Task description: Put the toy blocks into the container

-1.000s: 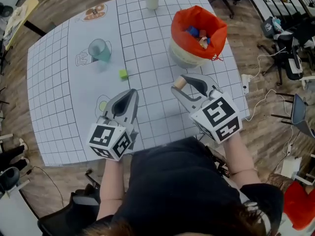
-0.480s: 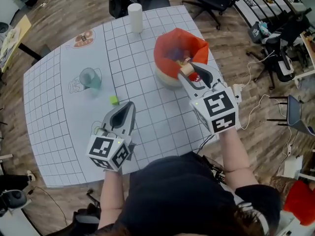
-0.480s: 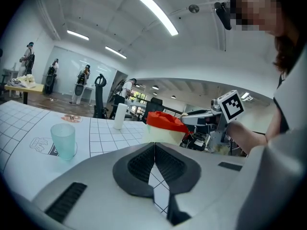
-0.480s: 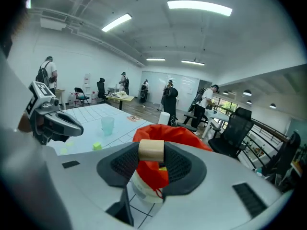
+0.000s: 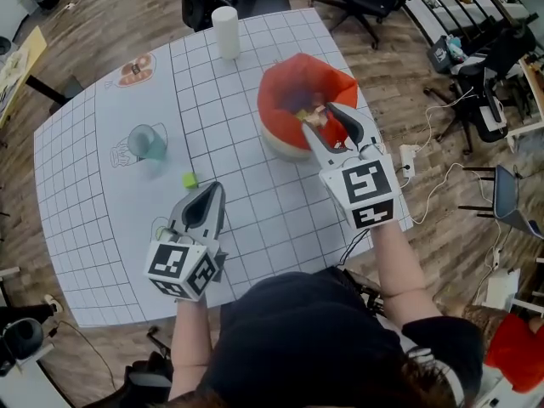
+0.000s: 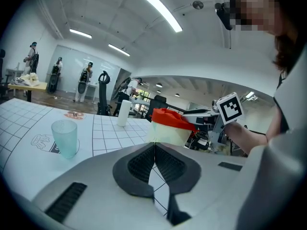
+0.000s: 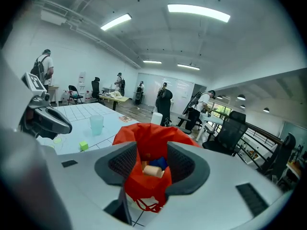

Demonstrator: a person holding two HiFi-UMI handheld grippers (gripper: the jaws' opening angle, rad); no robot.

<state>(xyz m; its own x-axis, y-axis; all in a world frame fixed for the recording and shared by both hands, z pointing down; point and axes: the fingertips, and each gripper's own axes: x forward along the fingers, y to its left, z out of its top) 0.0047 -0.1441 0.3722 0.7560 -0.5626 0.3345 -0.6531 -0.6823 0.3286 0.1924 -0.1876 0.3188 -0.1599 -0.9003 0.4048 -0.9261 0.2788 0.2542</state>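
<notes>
R gripper over container; jaws just been opening, now spread. I read the tan block as loose between them, inside w/ a blue block. L gripper left of container, jaws pressed together. Green block on table left of container, cup just past it.

No words, numbers or brand names legible in any view

Signs only:
- black-and-white coded square, left cube marker, on left gripper, 7 o'clock in head view
- same kind of square, right cube marker, on right gripper, 3 o'clock; also seen at 2 o'clock in left gripper view

Gridded table sheet carries a round picture at 10 o'clock and a cup drawing at 9 o'clock; any lettering there too small to read
</notes>
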